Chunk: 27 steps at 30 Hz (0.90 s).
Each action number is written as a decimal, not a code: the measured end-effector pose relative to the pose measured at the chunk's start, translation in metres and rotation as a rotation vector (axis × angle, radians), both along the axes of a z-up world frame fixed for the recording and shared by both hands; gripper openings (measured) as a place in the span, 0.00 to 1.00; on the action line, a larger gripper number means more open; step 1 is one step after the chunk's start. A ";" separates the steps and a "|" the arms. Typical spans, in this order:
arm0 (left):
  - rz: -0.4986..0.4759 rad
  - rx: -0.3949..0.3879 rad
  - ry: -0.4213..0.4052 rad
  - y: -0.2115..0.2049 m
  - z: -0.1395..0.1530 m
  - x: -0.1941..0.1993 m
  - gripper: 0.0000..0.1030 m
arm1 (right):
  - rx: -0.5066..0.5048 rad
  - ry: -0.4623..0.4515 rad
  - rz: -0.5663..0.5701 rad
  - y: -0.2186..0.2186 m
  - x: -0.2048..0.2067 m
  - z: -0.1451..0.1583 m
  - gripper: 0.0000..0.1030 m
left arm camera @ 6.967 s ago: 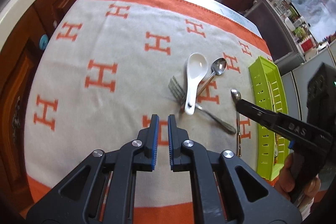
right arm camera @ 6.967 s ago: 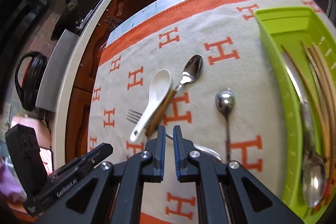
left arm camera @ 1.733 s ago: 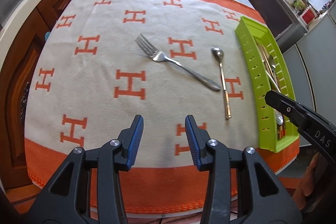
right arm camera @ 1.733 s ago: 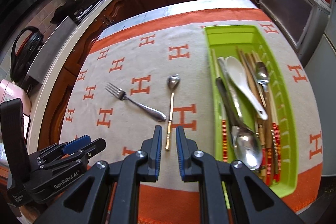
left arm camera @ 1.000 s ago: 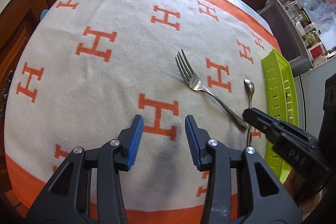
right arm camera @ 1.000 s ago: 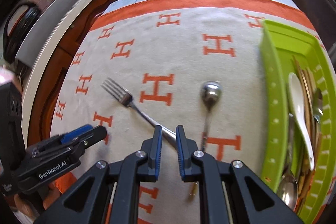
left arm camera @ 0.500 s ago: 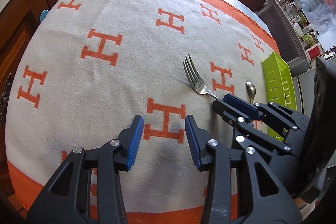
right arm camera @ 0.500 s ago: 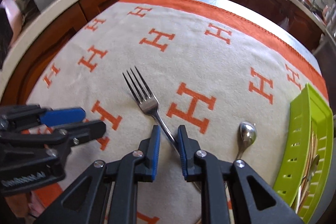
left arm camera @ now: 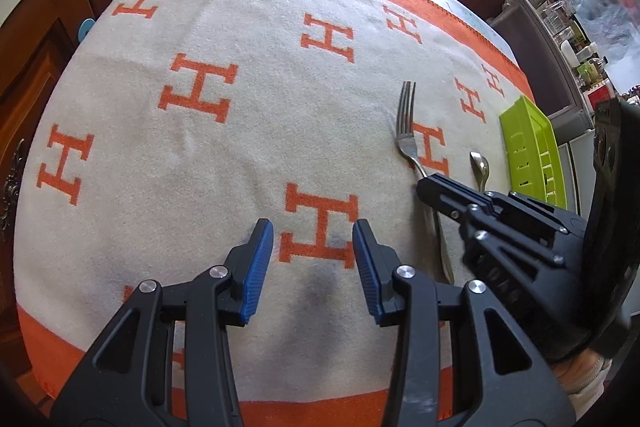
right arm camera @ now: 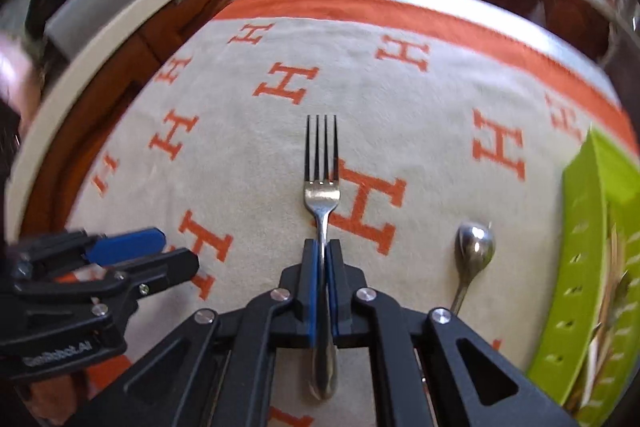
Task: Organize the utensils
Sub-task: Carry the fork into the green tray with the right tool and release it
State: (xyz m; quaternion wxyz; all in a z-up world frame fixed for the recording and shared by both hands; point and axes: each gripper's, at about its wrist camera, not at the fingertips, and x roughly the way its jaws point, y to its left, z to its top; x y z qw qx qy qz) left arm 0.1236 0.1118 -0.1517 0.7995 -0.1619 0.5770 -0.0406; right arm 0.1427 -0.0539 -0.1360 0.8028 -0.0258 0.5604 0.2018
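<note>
In the left wrist view the right tool (left arm camera: 430, 187) covers the middle of the fork (left arm camera: 405, 131), and the spoon (left arm camera: 479, 169) shows only its bowl. The tray (left arm camera: 528, 143) is cut by that tool and the lens edge. In the right wrist view the spoon's (right arm camera: 474, 251) handle runs under the tool's frame, the tray's (right arm camera: 580, 267) contents are blurred, and the far counter (right arm camera: 120, 11) is smeared.

A cream cloth (left arm camera: 248, 131) with orange H letters and an orange border covers the desk. The fork (right arm camera: 322, 195) and spoon (right arm camera: 474, 247) are silver, the tray (right arm camera: 580, 267) lime green, the claw pads (left arm camera: 258, 259) blue.
</note>
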 end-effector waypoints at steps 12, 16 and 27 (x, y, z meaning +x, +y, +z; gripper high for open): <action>-0.052 0.049 0.009 -0.023 0.005 -0.005 0.37 | 0.184 -0.005 -0.150 -0.055 -0.033 0.031 0.04; -0.103 0.069 -0.003 -0.043 0.010 -0.006 0.37 | 0.202 -0.060 -0.207 -0.083 -0.047 0.057 0.04; -0.223 -0.007 -0.018 -0.110 0.019 0.021 0.37 | 0.076 -0.128 -0.488 -0.183 -0.068 0.074 0.04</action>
